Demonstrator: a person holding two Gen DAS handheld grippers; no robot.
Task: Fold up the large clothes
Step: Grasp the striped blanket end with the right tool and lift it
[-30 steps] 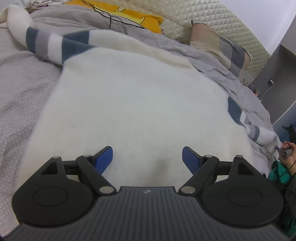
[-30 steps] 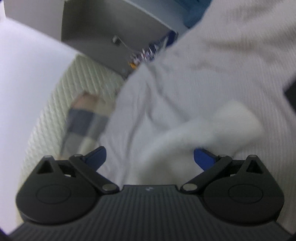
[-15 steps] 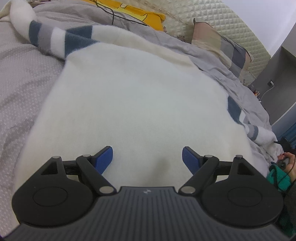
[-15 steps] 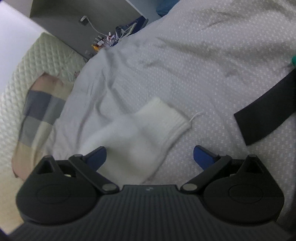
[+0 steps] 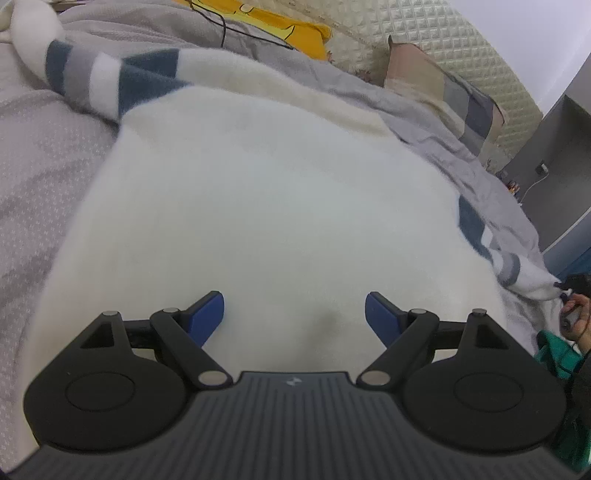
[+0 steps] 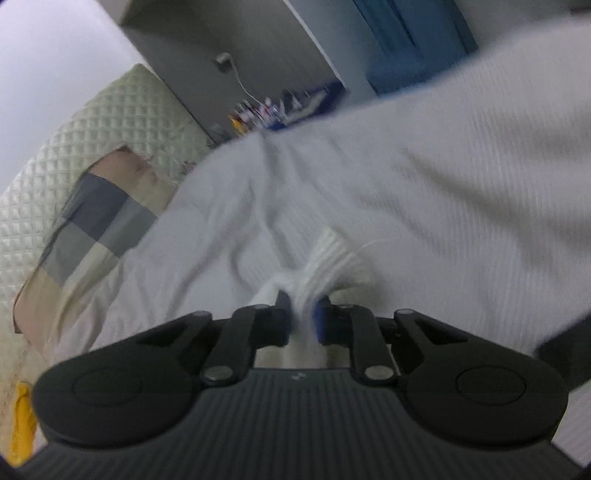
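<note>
A large white fleece sweater lies spread on the bed, with blue, grey and white striped sleeves at the upper left and far right. My left gripper hovers open over the sweater's near part, nothing between its blue pads. In the right wrist view my right gripper has its jaws closing on the white ribbed cuff of a sleeve. The cuff is pinched between the blue pads and lifted off the sheet.
The grey bedsheet covers the bed. A checked pillow leans on the quilted headboard, and a yellow pillow lies beyond. A grey cabinet stands at the right. A person's hand shows at the right edge.
My right gripper went from wide open above the white cuff to closed on it, then rose and rolled. The left gripper stayed open and nearly still.
</note>
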